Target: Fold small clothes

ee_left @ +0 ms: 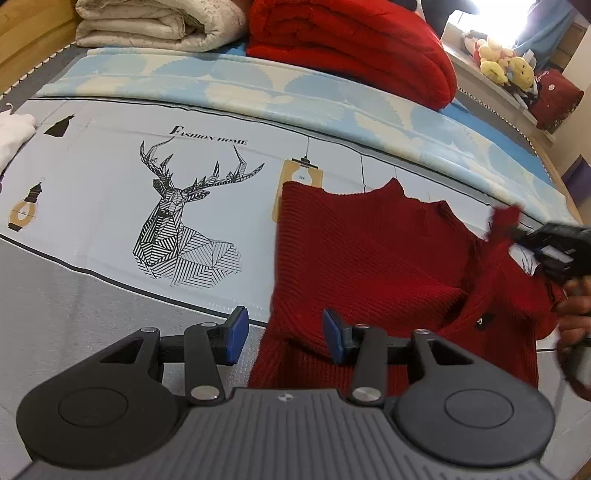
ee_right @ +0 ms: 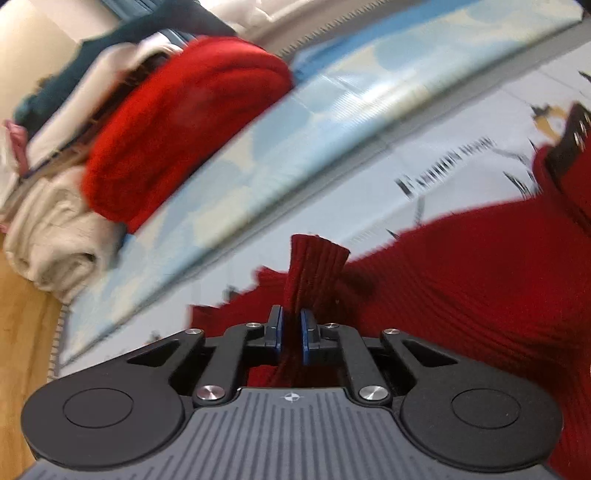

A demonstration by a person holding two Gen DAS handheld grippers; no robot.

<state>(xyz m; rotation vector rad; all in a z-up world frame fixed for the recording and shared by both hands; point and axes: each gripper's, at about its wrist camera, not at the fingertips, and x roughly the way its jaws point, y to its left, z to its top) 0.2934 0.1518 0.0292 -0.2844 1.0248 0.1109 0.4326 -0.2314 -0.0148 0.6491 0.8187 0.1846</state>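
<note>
Left wrist view: red sweater [ee_left: 369, 258] lying on the bed sheet [ee_left: 92, 221], ahead and to the right of the left gripper [ee_left: 284, 334]; body of the garment runs from the near hem up toward the collar at the far edge. Left gripper jaws stand partly apart with nothing between the pads; the right pad hangs over the sweater's near left edge, the left pad over bare sheet. At the frame's right, the right gripper [ee_left: 517, 230] is clamped on a tuft of the sweater, lifted off the sheet, a hand [ee_left: 576, 314] behind it. Deer print [ee_left: 184, 221] on the sheet lies well to the left of the garment; a folded red blanket [ee_left: 351, 40] and a pale quilt [ee_left: 147, 22] sit at the far side. Right wrist view, blurred: right gripper [ee_right: 291, 334] closed narrow on a ribbed strip of the sweater [ee_right: 314, 266], likely a cuff or sleeve end, which stands up between the pads; the rest of the garment spreads to the right. Judgement: the right hand has the free sleeve, so the fold would carry it leftward across the body, toward the left gripper, which is nearer the hem.
</note>
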